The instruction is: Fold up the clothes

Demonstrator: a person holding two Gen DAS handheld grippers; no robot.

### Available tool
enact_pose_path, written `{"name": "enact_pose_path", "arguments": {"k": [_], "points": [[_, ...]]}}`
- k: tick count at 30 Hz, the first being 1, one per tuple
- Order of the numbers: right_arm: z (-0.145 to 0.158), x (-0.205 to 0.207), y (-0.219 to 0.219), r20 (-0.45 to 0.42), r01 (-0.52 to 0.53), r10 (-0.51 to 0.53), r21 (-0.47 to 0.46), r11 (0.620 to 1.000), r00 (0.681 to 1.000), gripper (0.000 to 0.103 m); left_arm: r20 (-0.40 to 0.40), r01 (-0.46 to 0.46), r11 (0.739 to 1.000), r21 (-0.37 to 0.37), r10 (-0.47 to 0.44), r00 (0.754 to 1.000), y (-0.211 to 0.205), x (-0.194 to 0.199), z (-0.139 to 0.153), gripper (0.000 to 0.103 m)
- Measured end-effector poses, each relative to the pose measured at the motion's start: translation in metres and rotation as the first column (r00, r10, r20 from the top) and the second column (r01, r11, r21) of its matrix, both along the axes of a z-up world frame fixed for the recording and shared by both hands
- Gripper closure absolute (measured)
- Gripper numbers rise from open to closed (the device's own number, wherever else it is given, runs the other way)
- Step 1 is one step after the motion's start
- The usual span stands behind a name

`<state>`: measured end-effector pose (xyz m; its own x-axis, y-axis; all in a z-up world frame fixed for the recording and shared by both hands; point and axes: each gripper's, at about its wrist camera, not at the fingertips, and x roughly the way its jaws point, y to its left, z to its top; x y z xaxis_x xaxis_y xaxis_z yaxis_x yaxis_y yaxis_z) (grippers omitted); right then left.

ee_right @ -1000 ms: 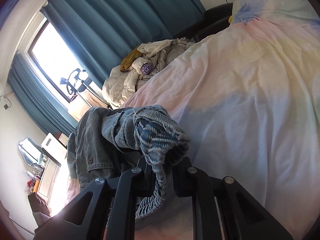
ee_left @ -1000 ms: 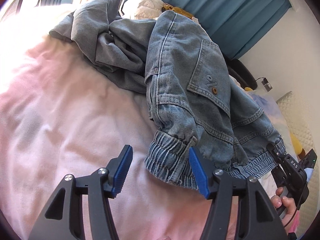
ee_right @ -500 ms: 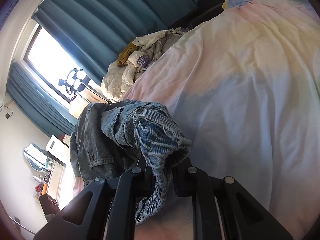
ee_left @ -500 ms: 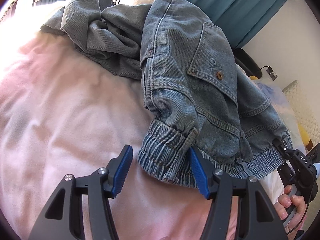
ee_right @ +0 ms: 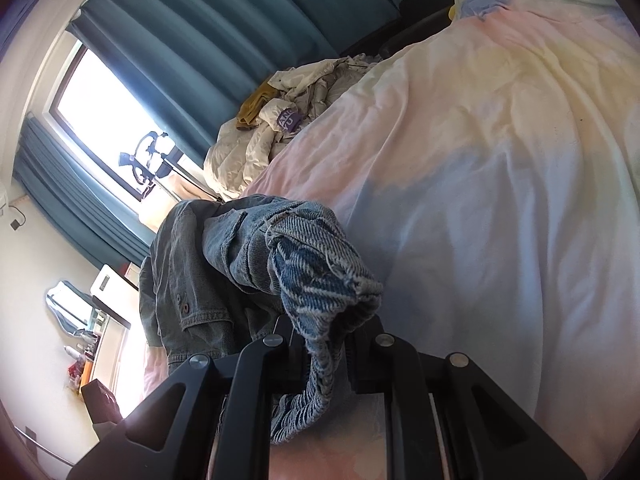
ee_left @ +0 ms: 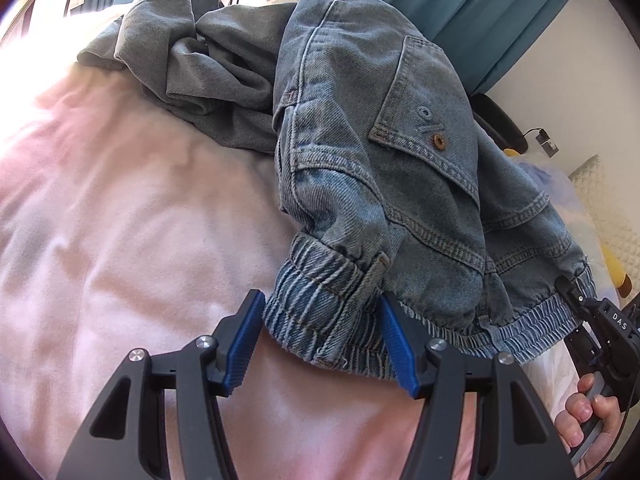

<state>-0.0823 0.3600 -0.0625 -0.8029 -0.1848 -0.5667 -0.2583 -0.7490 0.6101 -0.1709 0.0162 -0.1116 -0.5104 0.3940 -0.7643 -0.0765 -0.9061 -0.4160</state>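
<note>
One denim jacket (ee_left: 384, 184) is spread across the frame's centre on the bedsheet (ee_left: 120, 240), its hem straddled by the wide-apart left gripper (ee_left: 322, 340) and clamped by the right gripper (ee_right: 324, 344).

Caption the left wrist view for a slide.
Open left gripper straddles the denim jacket hem on the bed.

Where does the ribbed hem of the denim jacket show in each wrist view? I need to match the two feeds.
Left wrist: the ribbed hem runs along the lower centre, one end between the open left tongs.
Right wrist: the ribbed hem bunches at centre, clamped in the right tongs.
Shared landmark: the brown button, right of centre in the left view, left of centre in the right view.
</note>
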Motion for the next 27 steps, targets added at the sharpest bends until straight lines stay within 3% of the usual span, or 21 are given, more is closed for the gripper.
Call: {"name": "enact_pose_path", "arguments": {"k": [11,15,22,27], "points": [[0.006,-0.001,-0.004,-0.004,-0.021,0.021,0.004,1.000,1.000,0.091,-0.015,-0.004,0.998,-0.069,0.003,1.000,0.011,-0.004,-0.004,0.056],[0.010,0.001,-0.002,-0.014,-0.027,0.027,-0.023,0.999,1.000,0.091,-0.014,-0.003,0.997,-0.076,0.002,1.000,0.014,-0.005,-0.005,0.056],[0.010,0.003,-0.003,-0.011,-0.020,0.020,-0.018,1.000,1.000,0.091,0.059,-0.028,0.998,0.058,0.025,0.998,-0.006,-0.017,-0.013,0.053],[-0.003,0.000,0.006,0.021,0.003,-0.002,-0.076,0.997,1.000,0.091,0.059,-0.024,0.999,0.035,0.022,0.998,-0.002,-0.020,-0.015,0.051]]}}
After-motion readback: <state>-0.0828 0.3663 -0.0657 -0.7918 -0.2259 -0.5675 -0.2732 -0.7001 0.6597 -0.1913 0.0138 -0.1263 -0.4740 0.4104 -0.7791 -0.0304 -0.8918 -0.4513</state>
